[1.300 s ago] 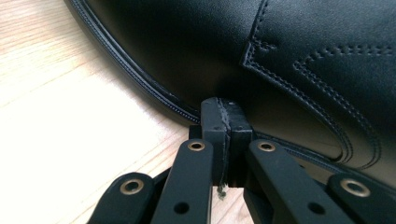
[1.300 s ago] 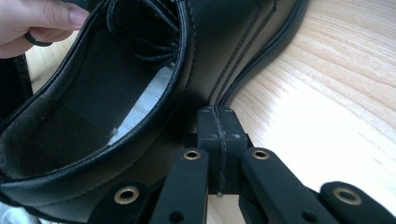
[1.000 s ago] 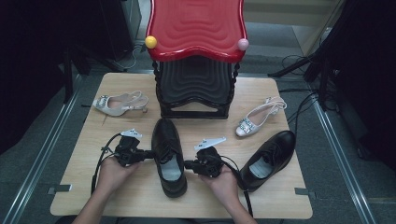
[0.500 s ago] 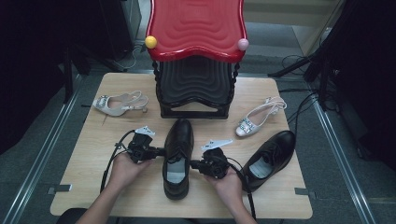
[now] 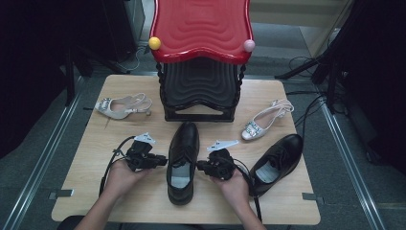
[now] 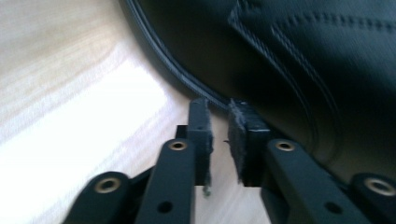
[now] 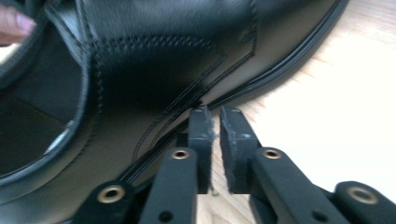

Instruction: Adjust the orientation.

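Two black shoes, two silver heeled sandals, one red-topped stand.

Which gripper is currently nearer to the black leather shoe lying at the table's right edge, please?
The right. The right gripper sits between the two black shoes, a short gap from the black leather shoe at the right edge. The left gripper lies beyond the middle shoe.

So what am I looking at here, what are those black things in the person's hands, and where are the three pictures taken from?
A person sits at a wooden table holding a hand-held clamp in each hand: the left gripper and the right gripper. The high view looks down from above. The two close-ups come from cameras riding on the grippers. Both press against the sides of the middle black shoe, jaws slightly apart, just opening, nothing between them. Also there: another black shoe, two pale sandals, and a red-topped rack.
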Demonstrator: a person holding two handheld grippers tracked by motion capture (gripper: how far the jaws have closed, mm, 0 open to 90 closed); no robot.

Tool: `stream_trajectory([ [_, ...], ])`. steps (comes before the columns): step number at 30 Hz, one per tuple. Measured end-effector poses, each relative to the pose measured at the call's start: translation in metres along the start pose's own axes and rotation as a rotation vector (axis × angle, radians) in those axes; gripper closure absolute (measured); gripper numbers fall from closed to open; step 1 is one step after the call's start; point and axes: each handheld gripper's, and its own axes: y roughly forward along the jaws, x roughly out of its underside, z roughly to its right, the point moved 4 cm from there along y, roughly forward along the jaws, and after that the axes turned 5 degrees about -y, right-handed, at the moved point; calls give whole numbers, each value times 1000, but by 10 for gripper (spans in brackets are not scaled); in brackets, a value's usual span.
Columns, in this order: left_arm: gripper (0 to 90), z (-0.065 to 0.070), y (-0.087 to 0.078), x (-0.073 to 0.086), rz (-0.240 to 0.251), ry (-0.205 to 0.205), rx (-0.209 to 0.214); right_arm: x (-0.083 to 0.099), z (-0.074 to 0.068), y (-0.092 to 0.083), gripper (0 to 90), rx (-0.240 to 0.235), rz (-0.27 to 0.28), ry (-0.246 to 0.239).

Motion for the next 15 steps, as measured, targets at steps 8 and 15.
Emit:
stream_trajectory([
  [8, 494, -4, -19, 8, 46, -10, 34, -7, -1, -30, 586, -25, 60, -19],
  [15, 424, -4, -20, 13, 31, -7, 31, -8, -1, -47, 565, -21, 75, -13],
])
